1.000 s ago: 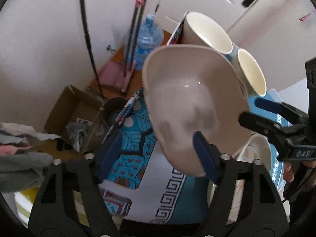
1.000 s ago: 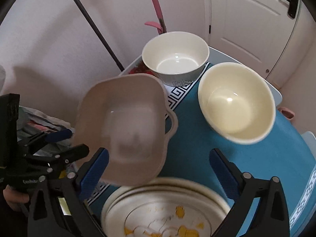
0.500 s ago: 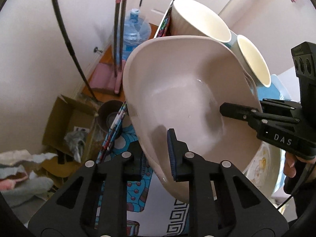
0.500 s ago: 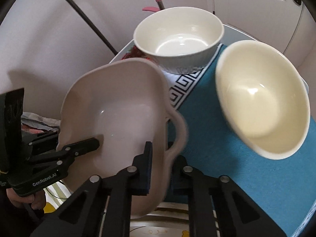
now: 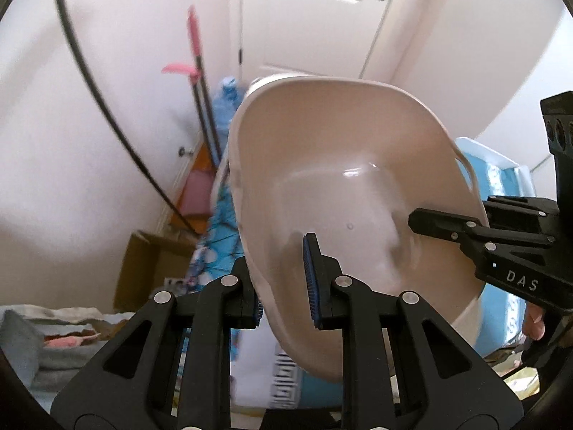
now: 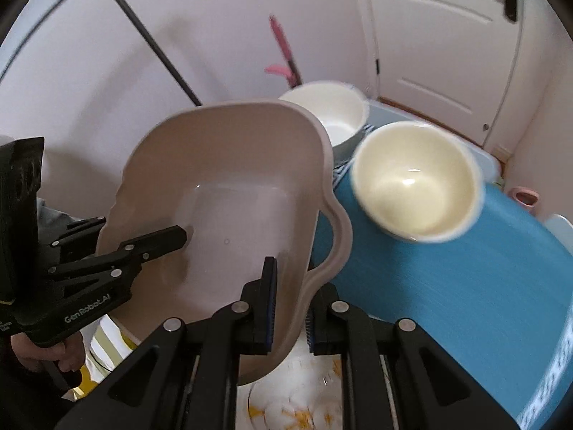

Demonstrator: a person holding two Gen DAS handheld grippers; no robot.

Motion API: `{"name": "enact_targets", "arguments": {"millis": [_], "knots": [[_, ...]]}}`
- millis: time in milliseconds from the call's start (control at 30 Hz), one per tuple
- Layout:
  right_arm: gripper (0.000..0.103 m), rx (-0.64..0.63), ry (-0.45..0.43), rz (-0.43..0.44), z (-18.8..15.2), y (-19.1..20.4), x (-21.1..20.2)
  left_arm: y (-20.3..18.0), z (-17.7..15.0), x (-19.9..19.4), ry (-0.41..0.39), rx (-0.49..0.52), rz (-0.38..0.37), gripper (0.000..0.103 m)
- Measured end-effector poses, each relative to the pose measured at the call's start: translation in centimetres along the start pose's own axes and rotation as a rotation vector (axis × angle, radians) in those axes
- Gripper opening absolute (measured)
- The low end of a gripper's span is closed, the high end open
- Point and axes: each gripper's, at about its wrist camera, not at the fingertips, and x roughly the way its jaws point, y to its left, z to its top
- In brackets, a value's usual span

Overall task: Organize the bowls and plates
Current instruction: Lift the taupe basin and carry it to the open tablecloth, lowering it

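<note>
Beige bowl (image 6: 229,193) with handles now hangs in the air above the plate (image 6: 297,408) with yellow print, gripped from both sides. A second ago only the left tool (image 5: 284,276) pinched its rim while the right tool (image 6: 289,304) gaped wide; now both are closed down on opposite walls, one finger inside and one outside. Since then the bowl has been lifted and tipped. It looks ready to be carried toward the cream bowl (image 6: 417,186) and white bowl (image 6: 333,114) on the table (image 6: 447,286).
</note>
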Motion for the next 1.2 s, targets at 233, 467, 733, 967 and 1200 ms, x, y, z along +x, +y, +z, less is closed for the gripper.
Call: {"name": "enact_targets", "arguments": {"millis": [233, 467, 733, 967, 1200], "knots": [[0.013, 0.066, -0.109, -0.092, -5.8, -4.7, -10.1, -9.5, 0.1, -2.9, -0.032, 0.122, -0.081, 0.017], [0.013, 0.213, -0.151, -0.197, -12.6, -12.2, -17.0, -20.7, -2.5, -1.8, 0.027, 0.237, -0.213, 0.017], [0.013, 0.348, -0.113, -0.271, -20.6, -18.7, -18.5, -30.7, -6.7, 3.2, 0.140, 0.314, -0.292, 0.017], [0.013, 0.420, -0.080, -0.266, -25.5, -23.4, -16.2, -35.2, -9.7, 7.4, 0.183, 0.372, -0.286, 0.017], [0.013, 0.439, -0.072, -0.259, -26.5, -24.7, -14.8, -35.2, -10.5, 9.5, 0.198, 0.400, -0.258, 0.017]]}}
